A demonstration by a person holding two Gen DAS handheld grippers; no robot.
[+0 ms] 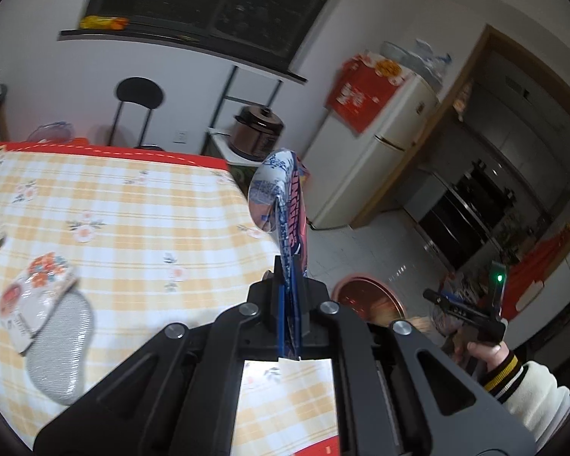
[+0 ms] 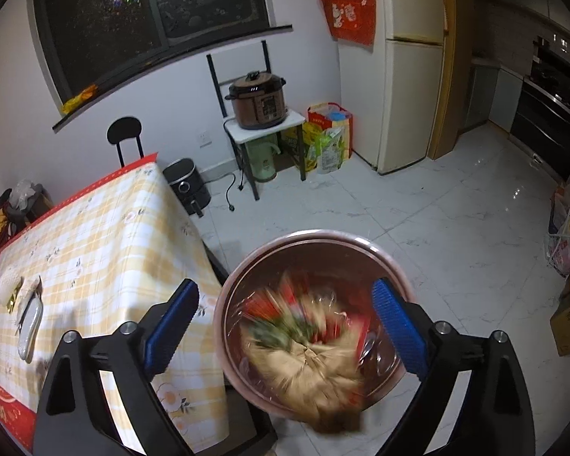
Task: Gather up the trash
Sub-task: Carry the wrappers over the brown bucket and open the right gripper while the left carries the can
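My left gripper [image 1: 289, 277] is shut on a blue and pink snack wrapper [image 1: 281, 197] that sticks up above the table's right edge. The pink trash bin [image 1: 364, 298] stands on the floor just right of it. In the right wrist view my right gripper [image 2: 285, 326] is open above the pink trash bin [image 2: 315, 239]. A blurred tan and red piece of trash [image 2: 307, 349] is between the fingers, over the bin's contents, apart from both blue pads [image 2: 397, 326]. Another wrapper with red flowers [image 1: 34, 300] lies on the table at left, and a silver pouch [image 1: 62, 353] beside it.
The table has a yellow checked cloth [image 1: 133, 220] with a red border. A black chair [image 1: 138, 110] stands behind it. A pressure cooker [image 2: 260, 100] sits on a small stand, with an air fryer [image 2: 188, 186] on the floor, bags [image 2: 328, 136], and a fridge [image 2: 406, 68]. The floor is white tile [image 2: 456, 220].
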